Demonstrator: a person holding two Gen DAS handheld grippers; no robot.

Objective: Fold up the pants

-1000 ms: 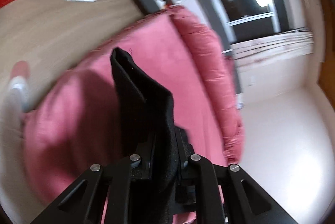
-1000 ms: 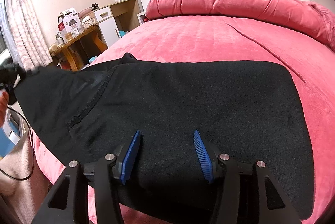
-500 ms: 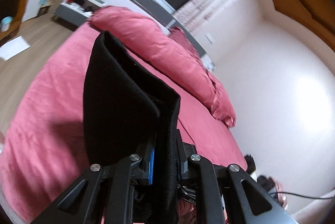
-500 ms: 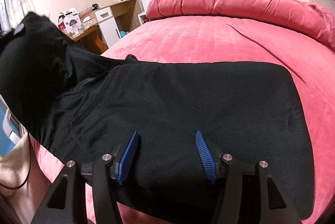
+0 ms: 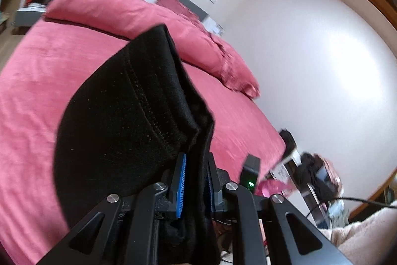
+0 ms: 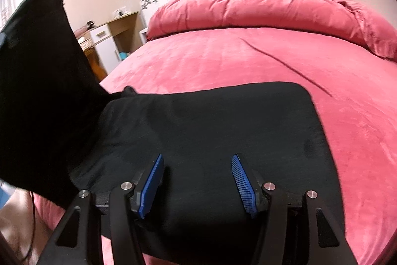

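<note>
One pair of black pants (image 6: 211,131) lies flat on the red bed (image 6: 273,59), one end lifted at the left.
Left gripper (image 5: 194,180) is clamped on that raised end; right gripper (image 6: 198,180) hovers over the flat part, jaws apart, gripping nothing. Red duvet (image 6: 260,7) sits bunched at the headboard.

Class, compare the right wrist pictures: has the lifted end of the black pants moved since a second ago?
Yes. The lifted end of the black pants has risen and swung inward, now covering the wooden desk it hung below before.
</note>
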